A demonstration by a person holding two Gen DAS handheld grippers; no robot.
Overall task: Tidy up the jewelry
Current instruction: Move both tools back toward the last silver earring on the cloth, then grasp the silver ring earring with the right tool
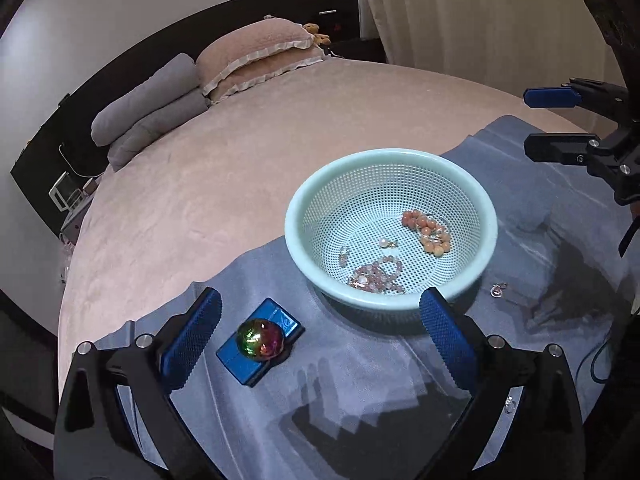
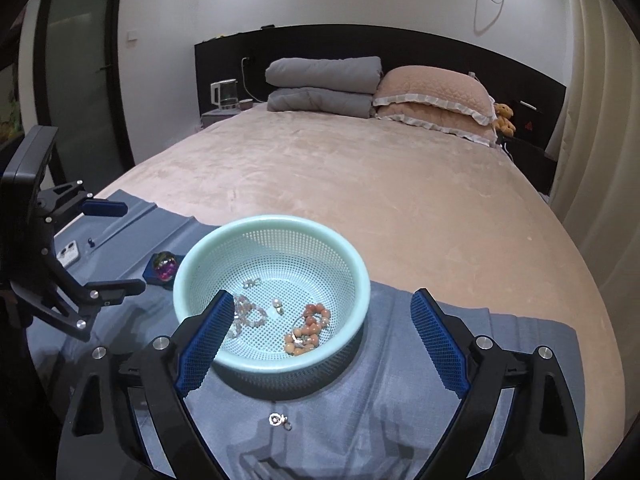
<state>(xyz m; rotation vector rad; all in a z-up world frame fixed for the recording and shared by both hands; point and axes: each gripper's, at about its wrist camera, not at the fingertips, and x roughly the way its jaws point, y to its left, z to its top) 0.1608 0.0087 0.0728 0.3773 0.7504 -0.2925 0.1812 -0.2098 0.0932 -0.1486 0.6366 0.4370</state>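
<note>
A mint green perforated basket (image 1: 308, 200) (image 2: 352, 256) stands on a grey-blue cloth (image 1: 360, 400) (image 2: 360, 420) on the bed. Inside lie an orange bead bracelet (image 1: 430, 232) (image 2: 308, 330), a pink bead bracelet (image 1: 376, 276) (image 2: 250, 316), a pearl pendant (image 1: 386, 243) (image 2: 277, 305) and a small silver piece (image 1: 344, 255) (image 2: 251, 282). A silver ring charm (image 1: 498, 290) (image 2: 278, 420) lies on the cloth outside the basket. An iridescent ball (image 1: 259, 339) (image 2: 166, 266) sits on a blue box (image 1: 240, 364). My left gripper (image 1: 320, 332) (image 2: 116, 248) is open and empty. My right gripper (image 2: 322, 340) (image 1: 556, 122) is open and empty, above the basket's near rim.
The pink bedspread (image 2: 360, 184) stretches behind, with pink pillows (image 2: 432, 96) and folded grey quilts (image 2: 324, 84) at the headboard. A white remote (image 2: 69, 254) lies on the cloth at left. Another small silver piece (image 1: 509, 404) lies by my left gripper's right finger.
</note>
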